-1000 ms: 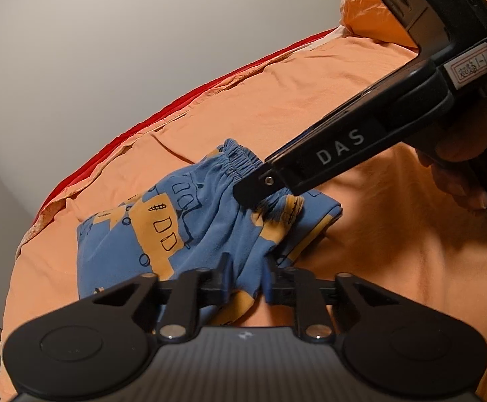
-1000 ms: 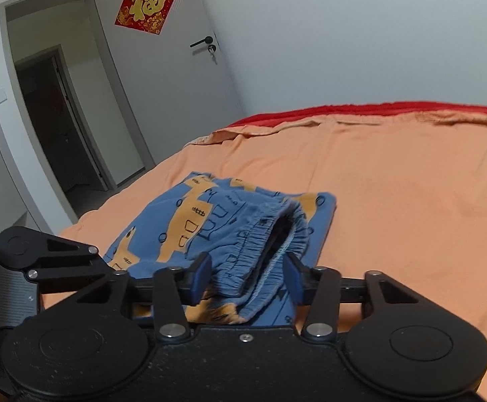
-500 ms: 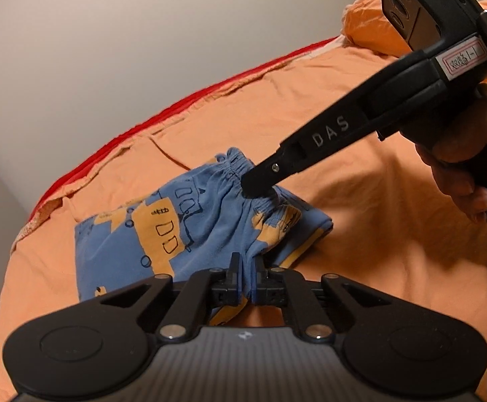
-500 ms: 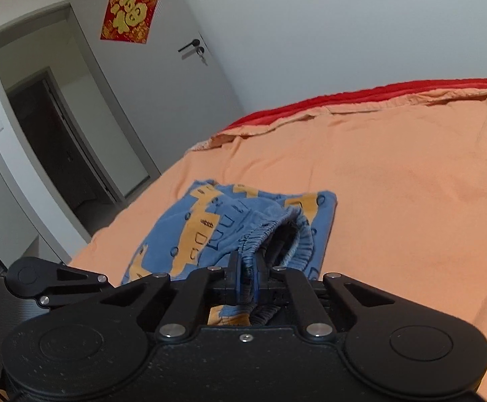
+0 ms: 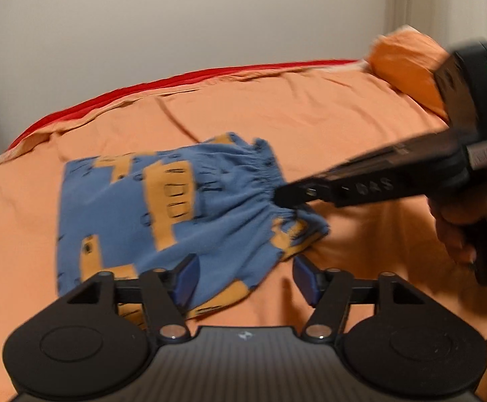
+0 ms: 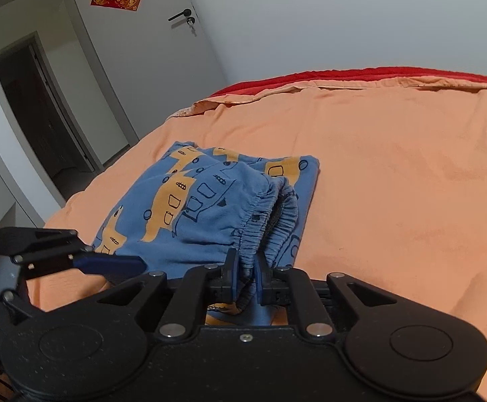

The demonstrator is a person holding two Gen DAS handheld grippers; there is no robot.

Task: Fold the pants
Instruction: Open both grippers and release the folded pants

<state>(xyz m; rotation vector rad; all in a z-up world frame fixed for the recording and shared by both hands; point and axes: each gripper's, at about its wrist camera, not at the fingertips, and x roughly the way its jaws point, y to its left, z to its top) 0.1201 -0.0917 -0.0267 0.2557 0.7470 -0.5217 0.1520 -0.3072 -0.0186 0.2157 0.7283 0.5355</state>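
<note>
A: Pants [image 5: 163, 207] are lying folded on the orange bed [image 5: 344, 127], blue with orange print, waistband end toward the right claw. Agree?

B: Yes. Right claw [image 6: 245, 279] is pinching the gathered waistband [image 6: 267, 221]; cloth is bunching between the pads. The jaws are easing apart slightly, but fabric is still sitting clamped between them in the right wrist view.

A: Left claw [image 5: 243, 278]?

B: Jaws are opening, standing wide. The near edge of the pants is lying between the blue pads [image 5: 186, 278], the pad on the left just at the cloth, the other one clear of it over bare sheet. Nothing is being pinched there.

A: Key relation for the coming move?

B: Long axis is running from the waistband at the right claw across to the far hem [image 5: 66, 201], roughly sideways in the left wrist view. The bundle is lying ahead of and below the left claw, slightly toward the left pad. The right claw is the nearer one, already on the fabric at the waistband corner.

A: Stage?

B: Judging it as late: the pants are looking doubled over already, the waistband sitting on top of a lower layer. I'm guessing the right claw is about to release too, or tug to flatten the pile.

A: Risk?

B: The elastic is puckering, so the top layer could be dragging off square. Left view is blurring, so edges there are uncertain.
</note>
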